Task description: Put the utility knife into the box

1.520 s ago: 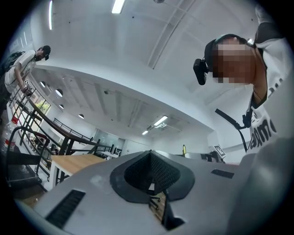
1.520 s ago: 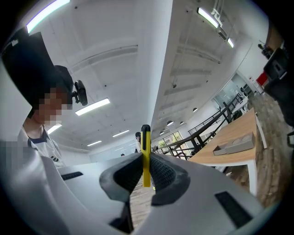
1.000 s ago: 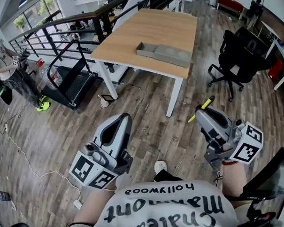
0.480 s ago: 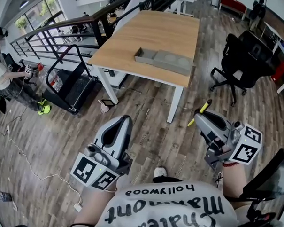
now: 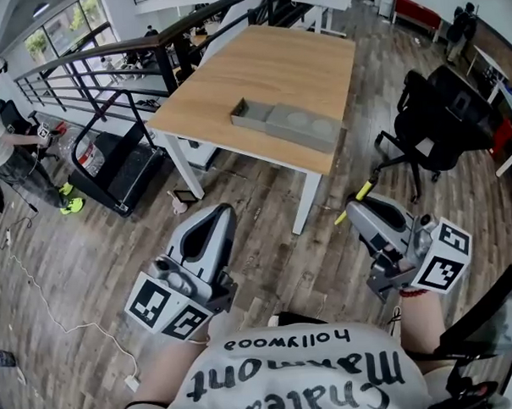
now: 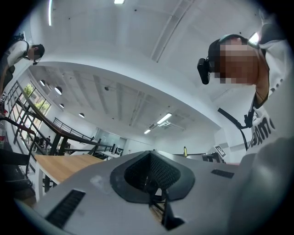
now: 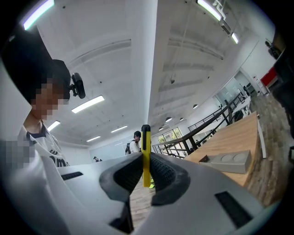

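Slim yellow utility knife (image 7: 145, 147) w/ black tip, upright in R claw (image 7: 145, 172).

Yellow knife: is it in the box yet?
Out. The right gripper grips the utility knife; the box sits apart on the table.

box (image 5: 285, 125) on table (image 5: 259, 72), far centre; chair (image 5: 438, 115) right of table; treadmill (image 5: 123, 167) left; person (image 5: 3, 134) far left.
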A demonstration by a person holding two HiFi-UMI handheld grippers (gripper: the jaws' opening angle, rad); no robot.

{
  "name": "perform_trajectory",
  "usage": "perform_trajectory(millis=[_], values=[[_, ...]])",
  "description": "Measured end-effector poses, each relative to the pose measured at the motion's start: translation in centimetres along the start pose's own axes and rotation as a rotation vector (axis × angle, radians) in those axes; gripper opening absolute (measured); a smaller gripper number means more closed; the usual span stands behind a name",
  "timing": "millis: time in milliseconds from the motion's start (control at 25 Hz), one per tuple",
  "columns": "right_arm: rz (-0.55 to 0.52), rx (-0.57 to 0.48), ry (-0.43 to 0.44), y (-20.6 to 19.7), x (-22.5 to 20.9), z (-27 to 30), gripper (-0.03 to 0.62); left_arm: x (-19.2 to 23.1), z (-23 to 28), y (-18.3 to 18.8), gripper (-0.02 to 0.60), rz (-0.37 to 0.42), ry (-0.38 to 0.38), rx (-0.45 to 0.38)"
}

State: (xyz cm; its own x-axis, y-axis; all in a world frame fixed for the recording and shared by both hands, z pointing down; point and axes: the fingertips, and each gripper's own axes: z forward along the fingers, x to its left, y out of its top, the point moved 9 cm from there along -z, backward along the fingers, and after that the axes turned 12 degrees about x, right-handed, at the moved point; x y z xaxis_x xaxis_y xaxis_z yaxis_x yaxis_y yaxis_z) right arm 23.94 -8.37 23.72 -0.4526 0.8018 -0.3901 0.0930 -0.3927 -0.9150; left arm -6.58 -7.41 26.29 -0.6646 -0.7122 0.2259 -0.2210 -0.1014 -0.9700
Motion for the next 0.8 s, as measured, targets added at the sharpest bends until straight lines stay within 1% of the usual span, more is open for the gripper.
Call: perform_trajectory(millis=[160,360,560,680,800], values=[[-0.004,-0.006,0.006,0.6,-1.3,0.0,0.034,0.2,1.0,-0.1,0.002,0.011,0.013,0.003],[-0.003,-0.008,0.028,0.9,-1.9,0.3,0.034,0.3,1.2,0.1,0.002,0.012,0.033,0.006],[0.012,-0.009,0.051,0.8,-1.9,0.6,0.034,-0.3,1.1,0.0,0.002,0.045,0.039,0.042],[0.001,-0.005,0.046,0.9,-1.9,0.6,0.034,0.2,1.5,0.1,0.002,0.05,0.046,0.051],[-0.002,-0.012,0.026,0.9,-2.3,0.2,0.034,0.9,2.4,0.3,0.002,0.049,0.035,0.037]])
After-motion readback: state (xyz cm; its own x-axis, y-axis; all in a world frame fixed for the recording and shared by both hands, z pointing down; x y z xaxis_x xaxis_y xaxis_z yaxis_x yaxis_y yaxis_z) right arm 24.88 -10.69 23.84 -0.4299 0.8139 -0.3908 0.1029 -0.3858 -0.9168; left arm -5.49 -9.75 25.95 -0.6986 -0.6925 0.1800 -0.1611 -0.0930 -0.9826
